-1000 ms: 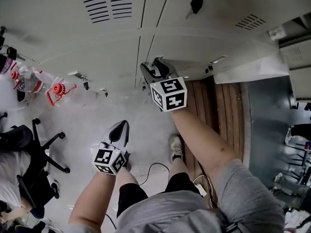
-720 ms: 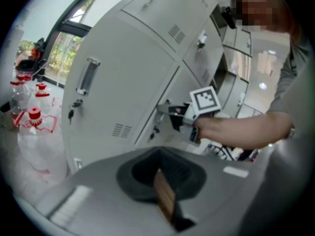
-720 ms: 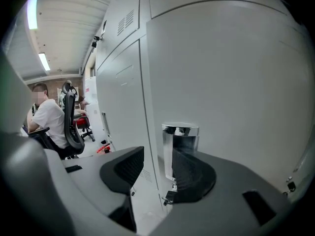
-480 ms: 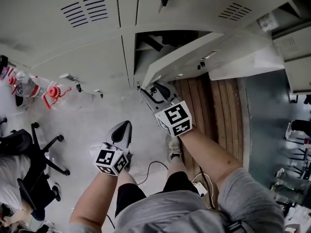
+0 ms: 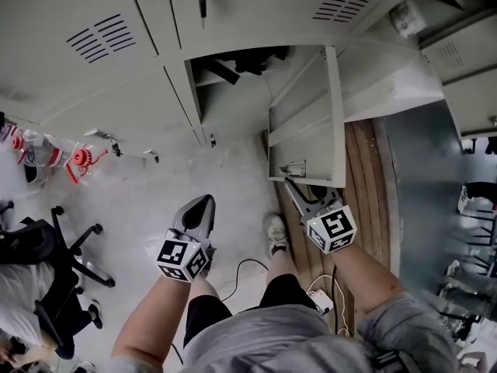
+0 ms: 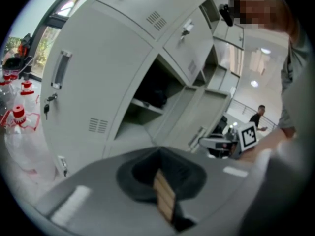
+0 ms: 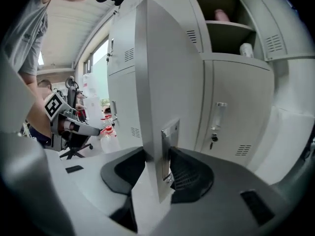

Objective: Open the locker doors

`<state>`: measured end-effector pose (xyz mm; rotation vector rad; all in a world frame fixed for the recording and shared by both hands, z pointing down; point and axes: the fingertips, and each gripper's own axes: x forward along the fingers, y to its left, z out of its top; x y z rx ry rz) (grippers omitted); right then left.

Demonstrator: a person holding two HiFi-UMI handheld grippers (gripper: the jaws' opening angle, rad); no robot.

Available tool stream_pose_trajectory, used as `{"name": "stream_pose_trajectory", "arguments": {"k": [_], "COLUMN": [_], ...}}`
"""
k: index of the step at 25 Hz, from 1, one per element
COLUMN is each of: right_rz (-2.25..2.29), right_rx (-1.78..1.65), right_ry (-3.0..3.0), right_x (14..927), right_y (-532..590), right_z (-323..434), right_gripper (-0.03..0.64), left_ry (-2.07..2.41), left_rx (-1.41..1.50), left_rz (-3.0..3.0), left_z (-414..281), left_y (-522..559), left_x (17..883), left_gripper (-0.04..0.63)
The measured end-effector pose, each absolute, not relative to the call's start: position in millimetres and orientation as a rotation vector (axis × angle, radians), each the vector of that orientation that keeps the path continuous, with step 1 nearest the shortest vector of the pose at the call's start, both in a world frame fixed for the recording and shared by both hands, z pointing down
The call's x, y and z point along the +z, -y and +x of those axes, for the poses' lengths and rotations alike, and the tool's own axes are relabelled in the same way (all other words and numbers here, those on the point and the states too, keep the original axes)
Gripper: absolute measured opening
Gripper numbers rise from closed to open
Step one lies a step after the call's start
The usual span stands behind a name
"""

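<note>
**Lower locker door swung wide, right jaws on its edge**

The locker door of a lower compartment stands swung out towards the person. Its inner face shows in the head view and its free edge is nearest the body. The compartment behind it is dark, with a shelf and some dark thing on it that cannot be made out.

The right gripper is at that free edge. In the right gripper view the door's edge runs upright between the jaws. They have just been closing and clamp the panel from both sides at its shiny latch plate.

The left gripper hangs apart from the lockers, over the grey floor and left of the person's shoe. Its jaws are pressed together with nothing between them.

The neighbouring lower door to the left is shut. So is the upper door above the open compartment, where a key hangs from the lock. At the left, beside the lockers, stand clear bottles with red caps, and an office chair is near them. A strip of wooden boards lies under the open door's right side.
</note>
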<state>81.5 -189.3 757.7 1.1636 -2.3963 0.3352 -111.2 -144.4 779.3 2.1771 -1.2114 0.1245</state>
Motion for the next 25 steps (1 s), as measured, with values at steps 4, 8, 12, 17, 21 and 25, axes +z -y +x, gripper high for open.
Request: {"name": "stream_pose_trajectory", "arguments": {"k": [4, 8, 12, 17, 21, 25], "right_rz": [1.252, 1.361, 1.517, 1.61, 1.756, 1.58], "right_rx": [0.321, 0.293, 0.333, 0.408, 0.615, 0.842], "right_ry": [2.296, 2.194, 2.106, 2.066, 1.999, 2.04], "right_x": [759, 759, 759, 760, 778, 824], "right_y": [193, 208, 230, 244, 221, 163], "right_z": [140, 192, 239, 261, 274, 210], "right_gripper": [0.132, 0.112, 0.095, 0.105, 0.201, 0.198], "left_ry": [1.204, 1.198, 1.204, 1.207, 1.207, 1.212], "left_rx": [0.131, 0.137, 0.136, 0.135, 0.129, 0.129], "left_rz": [2.183, 2.195, 2.195, 2.194, 2.194, 2.188], "left_z": [-104, -100, -101, -102, -104, -108], "left_y": [146, 147, 147, 147, 148, 149], "left_x": [777, 773, 771, 770, 770, 771], "left_gripper": [0.002, 0.002, 0.002, 0.002, 0.002, 0.002]}}
